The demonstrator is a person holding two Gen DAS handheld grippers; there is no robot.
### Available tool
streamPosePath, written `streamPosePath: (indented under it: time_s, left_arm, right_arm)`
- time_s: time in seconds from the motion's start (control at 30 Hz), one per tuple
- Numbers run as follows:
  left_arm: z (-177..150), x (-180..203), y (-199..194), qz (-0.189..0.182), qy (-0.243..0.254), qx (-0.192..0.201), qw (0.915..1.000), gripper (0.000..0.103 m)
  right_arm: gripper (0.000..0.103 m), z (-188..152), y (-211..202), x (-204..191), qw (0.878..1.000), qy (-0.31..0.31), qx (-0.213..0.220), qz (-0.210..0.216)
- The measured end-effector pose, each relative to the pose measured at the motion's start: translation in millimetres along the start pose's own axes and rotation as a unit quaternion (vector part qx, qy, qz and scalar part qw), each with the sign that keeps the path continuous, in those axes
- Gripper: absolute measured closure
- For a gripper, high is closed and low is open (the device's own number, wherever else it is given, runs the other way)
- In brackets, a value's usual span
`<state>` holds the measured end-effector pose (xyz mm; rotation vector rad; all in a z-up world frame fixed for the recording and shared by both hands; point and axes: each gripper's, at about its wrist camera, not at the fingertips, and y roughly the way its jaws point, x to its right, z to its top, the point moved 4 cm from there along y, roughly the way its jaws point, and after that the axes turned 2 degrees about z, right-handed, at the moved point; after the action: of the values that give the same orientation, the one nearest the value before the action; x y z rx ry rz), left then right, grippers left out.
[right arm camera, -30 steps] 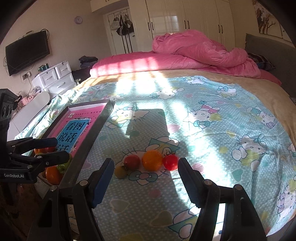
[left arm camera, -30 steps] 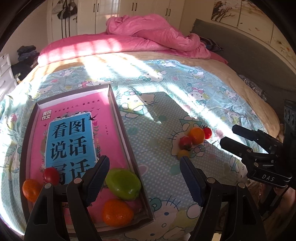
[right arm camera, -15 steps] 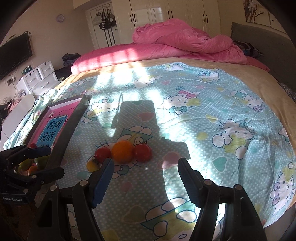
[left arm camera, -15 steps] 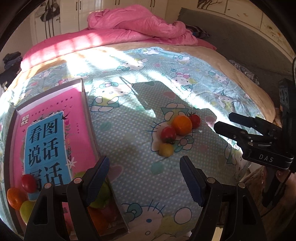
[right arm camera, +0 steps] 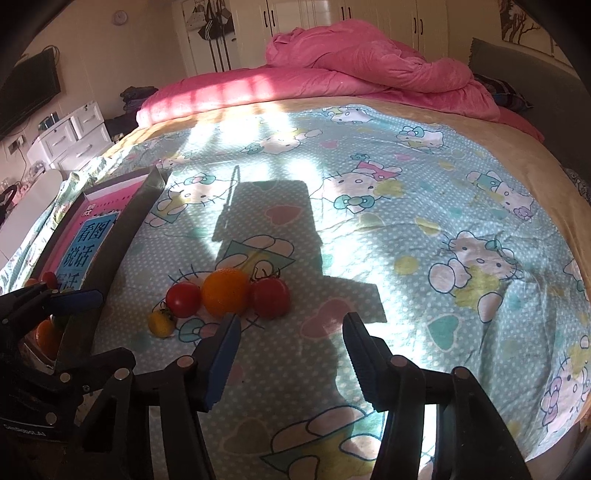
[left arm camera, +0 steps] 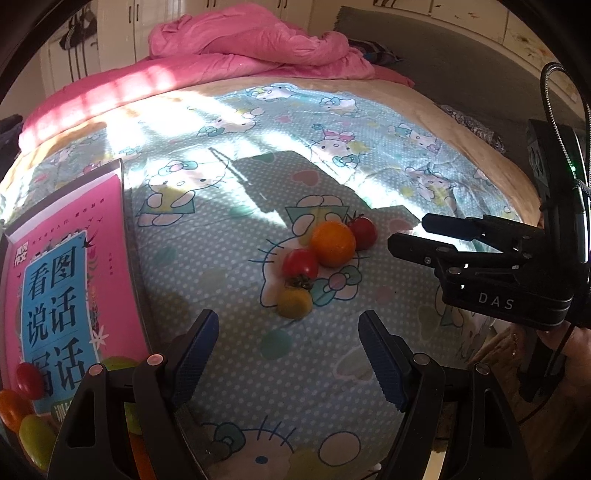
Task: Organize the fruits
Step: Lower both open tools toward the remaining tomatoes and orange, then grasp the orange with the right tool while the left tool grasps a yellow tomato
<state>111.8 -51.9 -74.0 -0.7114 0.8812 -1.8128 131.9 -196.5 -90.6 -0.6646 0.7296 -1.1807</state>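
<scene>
Sunlight falls in bars across a wide bed whose bedsheet (right arm camera: 406, 206) is pale blue with white dots and cartoon cats, and a rumpled pink duvet (right arm camera: 354, 70) is heaped at the far end. White wardrobe doors (right arm camera: 332, 18) line the back wall, a white chest of drawers (right arm camera: 70, 136) stands off to the left below a dark television (right arm camera: 29, 92), and a grey headboard (left arm camera: 461, 66) runs along the right.

Four loose fruits sit together on the sheet: an orange (left arm camera: 332, 243) touching a red tomato (left arm camera: 300, 263) on one side and a second red tomato (left arm camera: 363, 232) on the other, with a small yellow tomato (left arm camera: 294, 302) just beside the first. At the left lies a shallow tray (right arm camera: 125, 236) lined with a pink book cover (left arm camera: 70, 266); a cherry tomato (left arm camera: 28, 380), more orange fruit and green fruit (left arm camera: 35, 439) rest at its near end.

Both tongs hang empty over the sheet: the left gripper (left arm camera: 288, 350) spread wide just short of the yellow tomato, the right gripper (right arm camera: 291, 350) equally wide near the cluster.
</scene>
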Motion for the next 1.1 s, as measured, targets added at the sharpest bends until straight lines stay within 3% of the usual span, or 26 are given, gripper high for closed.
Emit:
streamPosePath:
  time_s: [0.17,0.37,0.63,0.7,1.03,1.1]
  left_arm:
    - [1.0,-1.9,7.5,-0.006,-0.005,-0.007,0.9999,0.023]
    - [3.1,-1.9,13.3,-0.020,-0.006,-0.011,0.9997,0.035]
    - [4.1,-5.3,23.7,-0.035,-0.010,-0.026,0.9990,0.051]
    - [5.2,-7.6,26.6,-0.038,-0.014,-0.029,0.9988,0.052]
    - [6.5,-4.6,41.7,-0.050,-0.007,-0.045,0.9977,0.055]
    - [6.2,-4.6,44.3,-0.052,-0.009,-0.048,0.9974,0.056]
  right_arm:
    - [0.047,4.1,-2.5,-12.8,0.999,-0.015,0.011,0.036]
    - [0.047,14.8,1.1,-41.2,0.993,-0.115,-0.005,0.040]
    - [0.050,20.9,24.5,-57.3,0.967,-0.240,-0.057,0.068]
    - [0.056,19.8,33.8,-55.2,0.961,-0.262,-0.069,0.059]
    - [0.057,20.9,47.2,-67.5,0.938,-0.326,-0.084,0.083]
    - [0.058,21.6,50.9,-68.5,0.938,-0.323,-0.088,0.086]
